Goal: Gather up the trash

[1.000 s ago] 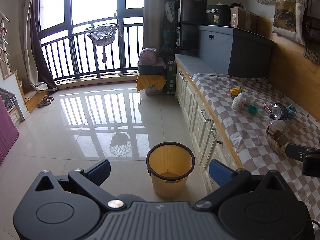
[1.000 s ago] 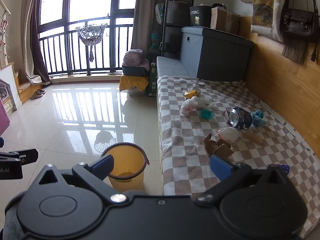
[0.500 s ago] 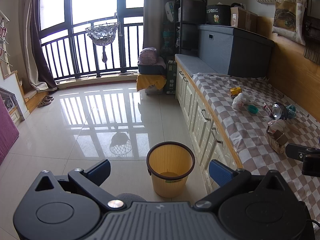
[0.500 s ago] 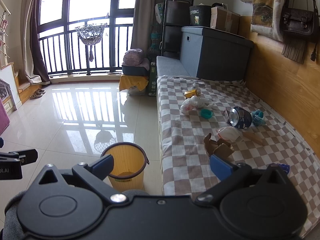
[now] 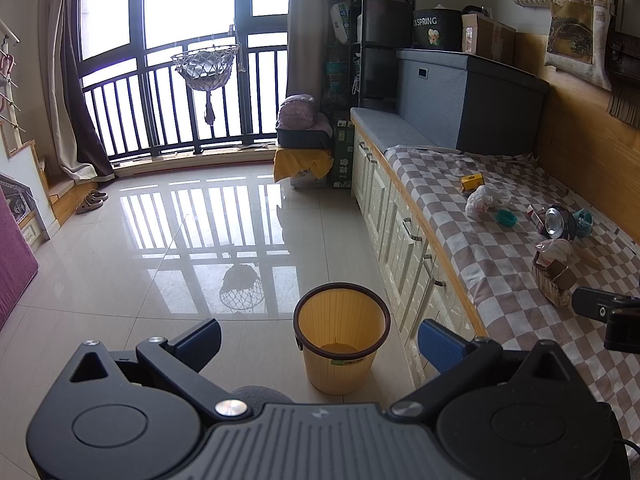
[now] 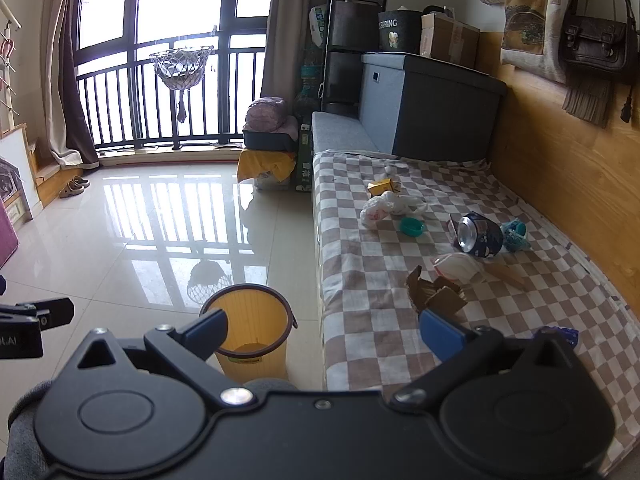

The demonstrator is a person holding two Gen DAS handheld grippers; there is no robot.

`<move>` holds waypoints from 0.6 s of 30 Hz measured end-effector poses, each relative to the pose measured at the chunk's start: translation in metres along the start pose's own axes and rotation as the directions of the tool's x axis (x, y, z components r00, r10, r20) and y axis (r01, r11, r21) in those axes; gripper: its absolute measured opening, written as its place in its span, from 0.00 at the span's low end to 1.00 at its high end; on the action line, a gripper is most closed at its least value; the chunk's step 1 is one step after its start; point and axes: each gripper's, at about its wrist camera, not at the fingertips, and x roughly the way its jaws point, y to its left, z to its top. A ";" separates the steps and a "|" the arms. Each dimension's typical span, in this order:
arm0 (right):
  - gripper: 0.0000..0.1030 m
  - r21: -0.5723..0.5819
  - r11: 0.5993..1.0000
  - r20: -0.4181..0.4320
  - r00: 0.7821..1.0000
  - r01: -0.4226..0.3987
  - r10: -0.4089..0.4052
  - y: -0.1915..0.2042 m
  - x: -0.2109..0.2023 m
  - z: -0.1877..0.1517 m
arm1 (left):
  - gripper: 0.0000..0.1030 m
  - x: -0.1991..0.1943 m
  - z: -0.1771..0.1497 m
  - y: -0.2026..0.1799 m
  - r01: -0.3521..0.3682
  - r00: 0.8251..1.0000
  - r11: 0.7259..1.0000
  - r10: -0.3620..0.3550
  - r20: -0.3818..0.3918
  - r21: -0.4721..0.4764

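While both grippers hang with fingers spread wide and nothing between them, the yellow bin (image 5: 341,346) stands on the tiled floor just beside the checkered bench (image 6: 360,312). Seen through the left gripper (image 5: 318,338), its bottom looks bare. Beyond the right gripper (image 6: 324,326), litter lies on the bench well apart from the bin: torn cardboard (image 6: 434,292) nearest, then a white wrapper (image 6: 456,266), a crushed can (image 6: 478,236), a teal lid (image 6: 412,227), a plastic bag (image 6: 386,206) and a yellow box (image 6: 383,187). A blue scrap (image 6: 562,334) is half hidden behind the right finger mount.
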 end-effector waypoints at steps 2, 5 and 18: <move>1.00 0.000 1.000 0.000 1.000 0.001 -0.001 0.000 0.000 0.000 | 1.00 0.000 0.000 0.000 0.000 1.000 1.000 0.000 0.000 0.000; 1.00 0.000 1.000 0.000 1.000 0.000 0.000 0.000 0.000 0.000 | 1.00 0.000 0.000 0.000 0.000 1.000 1.000 0.000 0.000 0.000; 1.00 0.007 1.000 0.016 1.000 -0.003 0.003 -0.003 -0.003 -0.001 | 1.00 -0.002 0.004 -0.003 -0.017 0.999 1.000 0.016 0.029 0.026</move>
